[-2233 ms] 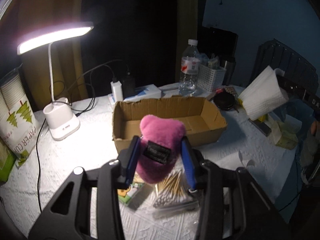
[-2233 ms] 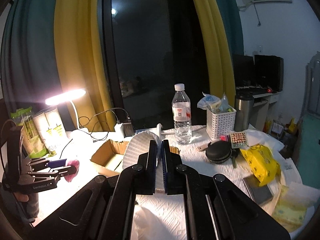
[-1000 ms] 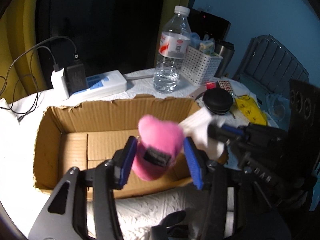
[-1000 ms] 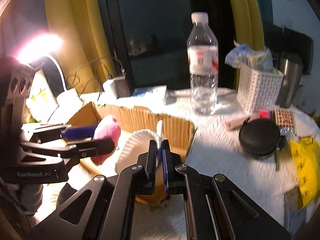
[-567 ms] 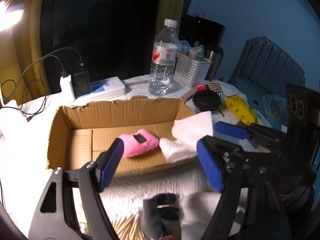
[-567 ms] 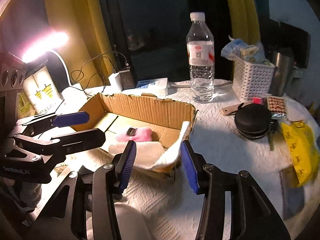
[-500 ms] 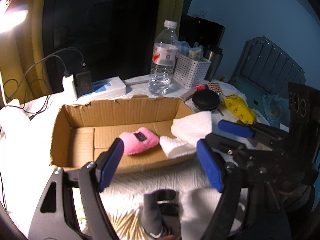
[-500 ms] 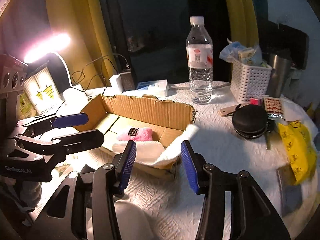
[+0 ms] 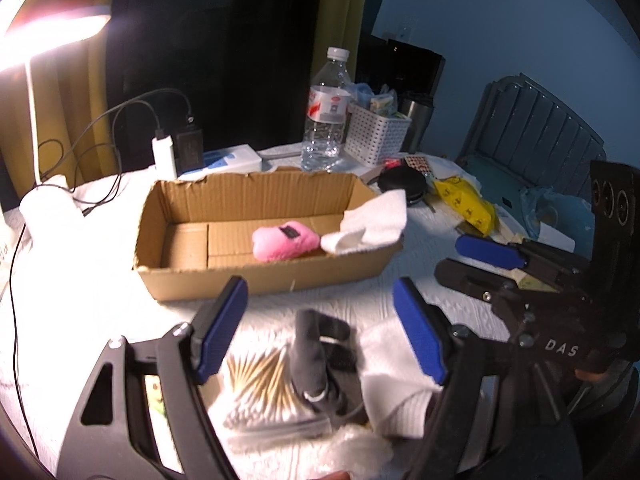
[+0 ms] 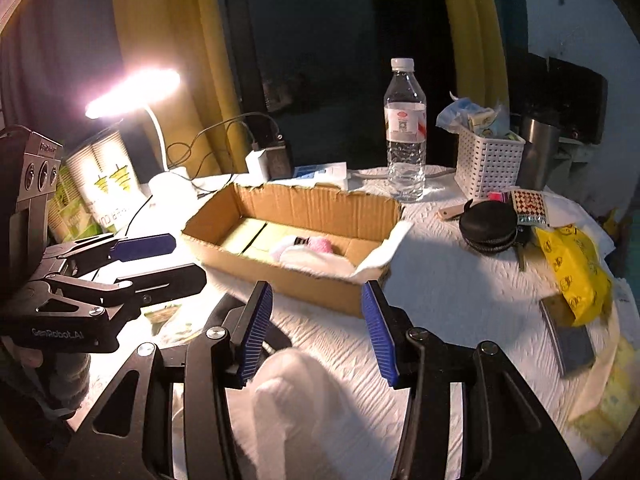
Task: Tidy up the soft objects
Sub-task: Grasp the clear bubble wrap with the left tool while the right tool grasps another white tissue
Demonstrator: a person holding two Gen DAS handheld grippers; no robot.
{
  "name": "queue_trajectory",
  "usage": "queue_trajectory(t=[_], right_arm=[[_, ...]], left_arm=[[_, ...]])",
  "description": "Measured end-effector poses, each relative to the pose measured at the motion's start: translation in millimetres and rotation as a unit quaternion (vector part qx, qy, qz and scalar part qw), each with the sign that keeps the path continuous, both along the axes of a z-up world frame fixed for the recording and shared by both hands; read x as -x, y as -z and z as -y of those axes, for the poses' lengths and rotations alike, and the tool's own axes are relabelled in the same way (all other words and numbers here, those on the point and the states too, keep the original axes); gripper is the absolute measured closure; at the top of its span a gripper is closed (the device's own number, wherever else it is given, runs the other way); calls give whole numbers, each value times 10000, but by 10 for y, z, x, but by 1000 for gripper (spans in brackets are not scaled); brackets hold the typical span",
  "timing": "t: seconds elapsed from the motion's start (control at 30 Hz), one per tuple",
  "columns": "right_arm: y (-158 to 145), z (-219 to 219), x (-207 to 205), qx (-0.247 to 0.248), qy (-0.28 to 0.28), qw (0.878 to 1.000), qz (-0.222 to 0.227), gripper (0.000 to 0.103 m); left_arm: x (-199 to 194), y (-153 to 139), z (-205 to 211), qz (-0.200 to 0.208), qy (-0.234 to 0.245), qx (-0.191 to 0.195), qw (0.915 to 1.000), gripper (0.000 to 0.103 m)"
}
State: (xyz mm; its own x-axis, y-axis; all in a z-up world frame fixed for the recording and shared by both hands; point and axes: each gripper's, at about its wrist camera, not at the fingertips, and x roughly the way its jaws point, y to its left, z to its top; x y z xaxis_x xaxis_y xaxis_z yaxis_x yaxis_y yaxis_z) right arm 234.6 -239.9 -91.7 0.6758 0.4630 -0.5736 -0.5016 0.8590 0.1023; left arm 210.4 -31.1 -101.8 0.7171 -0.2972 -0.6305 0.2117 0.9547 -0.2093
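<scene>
A pink plush lies inside the open cardboard box, beside a white cloth that drapes over the box's right end. Both also show in the right wrist view: the plush and the cloth in the box. My left gripper is open and empty, above a dark grey sock and a white sock in front of the box. My right gripper is open and empty, above a white sock.
A bag of cotton swabs lies by the dark sock. Behind the box stand a water bottle, a white basket, a charger and a lit desk lamp. A black round case and a yellow bag lie to the right.
Both grippers opened and dropped the pink plush and the white cloth into the box, then drew back toward me over the socks at the table's front.
</scene>
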Motion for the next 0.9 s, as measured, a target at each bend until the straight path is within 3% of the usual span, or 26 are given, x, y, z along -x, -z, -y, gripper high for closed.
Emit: queue_trajectory(t=[0.57, 0.63, 0.67, 0.7, 0.9], right_arm=[[533, -155, 250, 207, -33, 9977, -647, 54], [593, -159, 293, 185, -122, 9975, -677, 62], [610, -158, 315, 189, -136, 9974, -675, 80], [620, -155, 332, 203, -147, 9975, -667, 90], [559, -62, 478, 186, -102, 9987, -459, 94]], left_arm=[[429, 426, -136, -407, -150, -1, 9991, 27], [480, 474, -133, -466, -162, -15, 9988, 27], [508, 496, -124, -482, -163, -16, 9987, 27], [536, 515, -117, -500, -164, -17, 9986, 27], [705, 572, 0, -502, 61, -32, 9987, 27]])
